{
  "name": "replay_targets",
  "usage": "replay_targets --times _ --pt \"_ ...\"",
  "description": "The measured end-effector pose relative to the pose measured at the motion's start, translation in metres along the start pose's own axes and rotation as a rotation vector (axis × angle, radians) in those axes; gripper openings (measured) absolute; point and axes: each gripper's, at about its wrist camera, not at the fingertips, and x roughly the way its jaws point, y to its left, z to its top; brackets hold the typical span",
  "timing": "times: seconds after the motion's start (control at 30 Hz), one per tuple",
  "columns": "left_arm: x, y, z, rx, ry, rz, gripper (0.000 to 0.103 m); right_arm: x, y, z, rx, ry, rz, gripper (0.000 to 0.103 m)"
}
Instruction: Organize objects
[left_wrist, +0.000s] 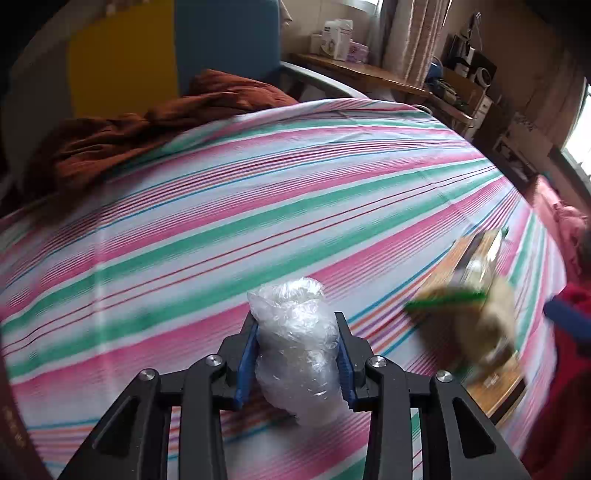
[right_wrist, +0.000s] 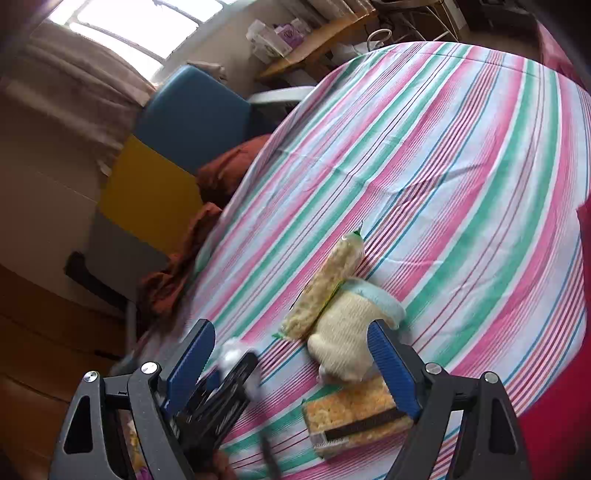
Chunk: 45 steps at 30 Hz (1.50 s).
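Down at the bottom centre of the left wrist view, the left gripper (left_wrist: 297, 354) pinches a wad of clear plastic (left_wrist: 295, 332) – its blue pads (left_wrist: 246, 363) press in on both sides, and the wad bulges above and below them. Under it lies the striped sheet (left_wrist: 258, 192), which fills most of that frame. At the lower right, blurred, sit a cream bundle (left_wrist: 491, 325) with a green strip and a brown box (left_wrist: 495, 387); what they are I cannot tell from here. Farther back, at the upper left, a rust-brown cloth (left_wrist: 147, 133) lies bunched at the sheet's edge, with a yellow panel (left_wrist: 122, 70) and a blue panel (left_wrist: 225, 37) behind it. A wooden shelf (left_wrist: 362, 74) with small boxes runs across the upper right.

In the right wrist view, the right gripper (right_wrist: 291, 365) stands spread wide at the bottom, nothing between its pads. The left gripper with its white wad shows blurred at the lower left. Just ahead, near the bottom, a yellow sponge (right_wrist: 354, 417) lies flat on the sheet – beside it, nearer the centre, a cream knitted piece (right_wrist: 351, 332) with a pale-blue edge touches a long snack pack (right_wrist: 325, 291). Beyond these the bare sheet stretches to the upper right.
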Motion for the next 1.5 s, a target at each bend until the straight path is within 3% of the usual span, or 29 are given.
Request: replay_targets --times 0.13,0.37,0.57,0.73,0.87,1.23,1.43,1.5 --pt "-0.01 0.012 -0.017 -0.004 -0.026 0.027 0.038 0.032 0.003 0.024 -0.038 0.091 -0.143 0.086" --pt "-0.009 0.008 -0.025 0.029 -0.072 0.068 0.039 0.081 -0.003 0.036 -0.085 0.181 -0.249 0.071" --pt "-0.008 0.009 -0.027 0.024 -0.095 0.075 0.04 0.084 0.02 0.028 -0.254 0.154 -0.25 0.044" --pt "-0.009 0.012 -0.028 0.012 -0.105 0.059 0.04 0.088 0.028 0.024 -0.317 0.18 -0.215 0.038" --pt "-0.009 0.012 -0.029 0.014 -0.109 0.062 0.04 0.094 0.039 0.021 -0.335 0.205 -0.183 0.038" --pt "-0.009 0.012 -0.029 0.011 -0.113 0.062 0.04 0.094 0.063 0.004 -0.398 0.274 0.019 0.044" --pt "-0.009 0.012 -0.029 0.013 -0.113 0.064 0.04 0.097 0.058 0.006 -0.349 0.288 -0.013 0.063" --pt "-0.01 0.012 -0.029 0.014 -0.113 0.065 0.04 0.096 0.055 0.009 -0.325 0.281 -0.011 0.064"
